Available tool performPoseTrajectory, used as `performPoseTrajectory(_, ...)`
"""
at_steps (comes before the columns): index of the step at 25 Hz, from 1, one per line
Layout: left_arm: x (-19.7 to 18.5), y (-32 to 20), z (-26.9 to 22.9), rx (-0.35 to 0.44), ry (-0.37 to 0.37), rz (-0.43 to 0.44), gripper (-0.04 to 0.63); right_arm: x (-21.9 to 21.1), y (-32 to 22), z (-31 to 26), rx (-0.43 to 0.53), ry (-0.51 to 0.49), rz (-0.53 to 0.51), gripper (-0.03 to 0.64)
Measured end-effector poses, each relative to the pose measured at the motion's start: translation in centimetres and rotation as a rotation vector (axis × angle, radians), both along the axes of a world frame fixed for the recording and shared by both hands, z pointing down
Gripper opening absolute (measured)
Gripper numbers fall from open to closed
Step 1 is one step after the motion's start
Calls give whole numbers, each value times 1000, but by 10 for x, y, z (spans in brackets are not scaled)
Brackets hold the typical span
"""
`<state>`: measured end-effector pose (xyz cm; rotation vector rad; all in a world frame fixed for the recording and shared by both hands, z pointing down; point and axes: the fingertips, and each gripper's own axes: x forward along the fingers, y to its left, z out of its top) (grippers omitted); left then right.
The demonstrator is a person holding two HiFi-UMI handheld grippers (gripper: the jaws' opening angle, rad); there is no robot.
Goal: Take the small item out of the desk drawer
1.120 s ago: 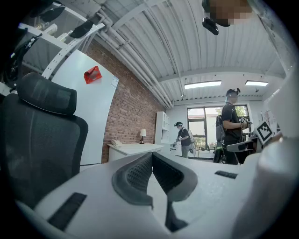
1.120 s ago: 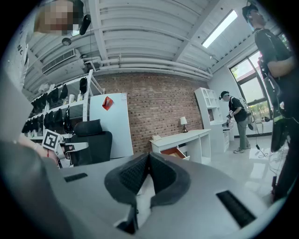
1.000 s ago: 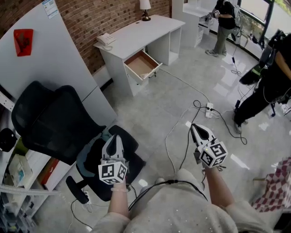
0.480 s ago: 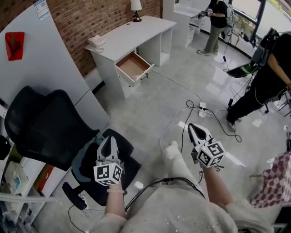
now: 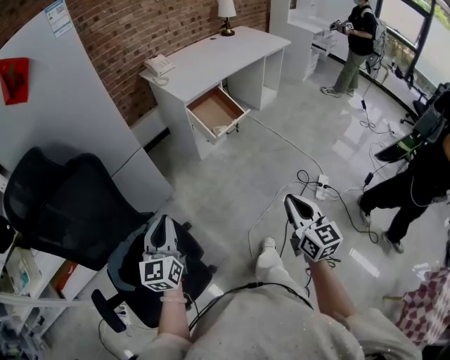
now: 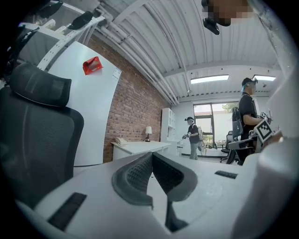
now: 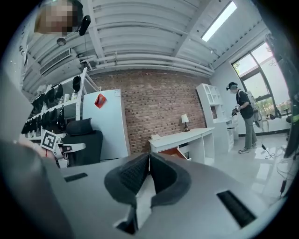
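Desk drawer (image 5: 213,107) stands pulled open at the far left, out of the white desk (image 5: 225,53). It is brown inside with a white front, and its long axis runs from the desk toward the near right. The small item is too small for me to tell its shape or heading. Left gripper (image 5: 163,223) over the black chair (image 5: 77,211), right gripper (image 5: 291,202) over the floor. Both are well apart from the drawer, jaws closed on nothing.

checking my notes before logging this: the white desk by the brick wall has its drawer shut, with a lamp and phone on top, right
Not quite: the head view shows the drawer pulled open, not shut. The rest holds: the white desk stands by the brick wall with a lamp and phone on top.
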<state>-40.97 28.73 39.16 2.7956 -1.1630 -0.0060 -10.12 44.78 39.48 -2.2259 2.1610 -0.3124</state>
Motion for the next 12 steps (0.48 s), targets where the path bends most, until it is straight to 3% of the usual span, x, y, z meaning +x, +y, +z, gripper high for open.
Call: performPoseTrajectory(12,97,-53,-1,-36,-8,-115,5,90,-92,14,-67,-3,-169,8)
